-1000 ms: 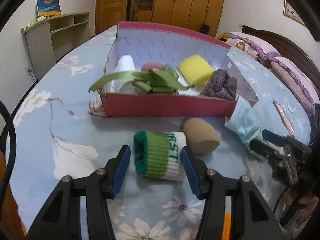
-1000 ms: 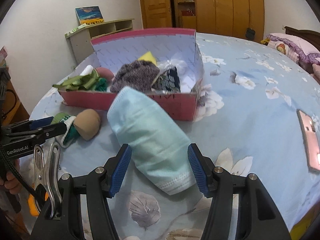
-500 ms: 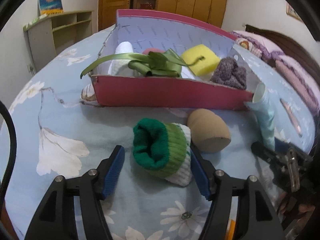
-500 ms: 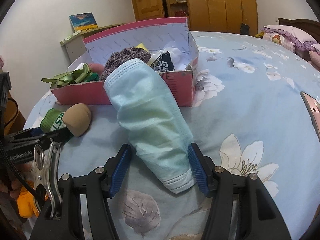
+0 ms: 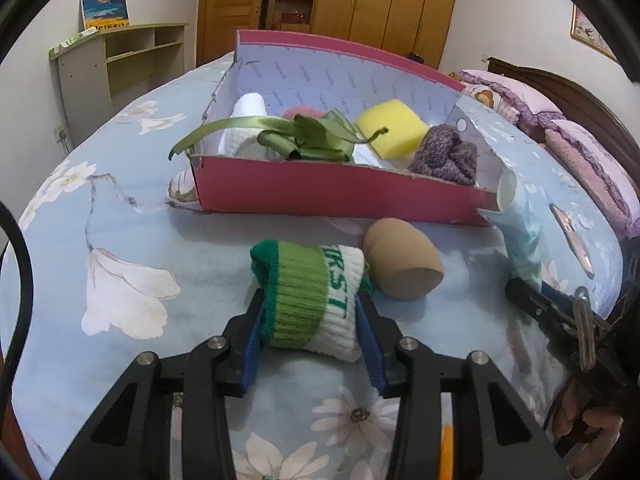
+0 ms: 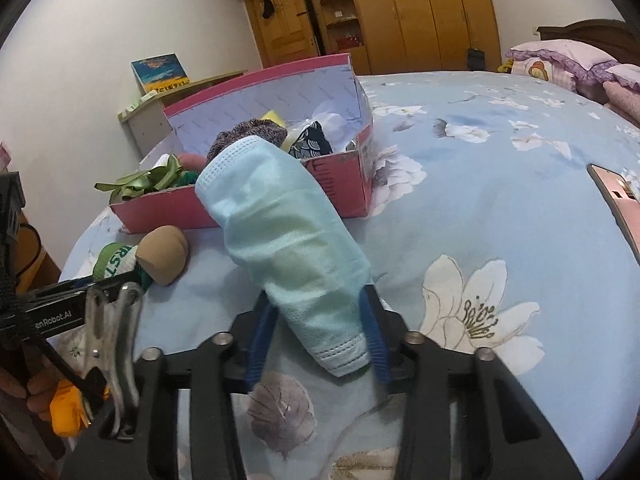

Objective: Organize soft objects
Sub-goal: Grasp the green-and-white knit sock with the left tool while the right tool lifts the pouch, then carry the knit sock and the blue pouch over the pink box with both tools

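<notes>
My left gripper (image 5: 308,316) is shut on a rolled green-and-white sock (image 5: 308,292), lifted a little off the bed. A tan sponge egg (image 5: 402,264) lies just right of it. My right gripper (image 6: 320,320) is shut on a light blue face mask (image 6: 280,232) that stands up from the jaws toward the pink box (image 6: 240,216). The pink box (image 5: 328,196) holds a green ribbon (image 5: 304,136), a yellow sponge (image 5: 392,128), a purple knit (image 5: 446,156) and a white roll (image 5: 246,124). The mask also shows in the left wrist view (image 5: 520,236).
The floral blue bedspread (image 5: 132,280) covers the bed. A pink phone (image 6: 618,204) lies at the right. Pillows (image 5: 592,160) sit at the headboard. A shelf unit (image 5: 120,64) and wooden wardrobes (image 5: 360,4) stand behind. The sock (image 6: 114,258) and egg (image 6: 164,254) show left of the mask.
Both grippers have closed: the left on the sock, the right on the face mask. The sock has turned and lifted slightly; the mask now stands tilted up toward the box.
</notes>
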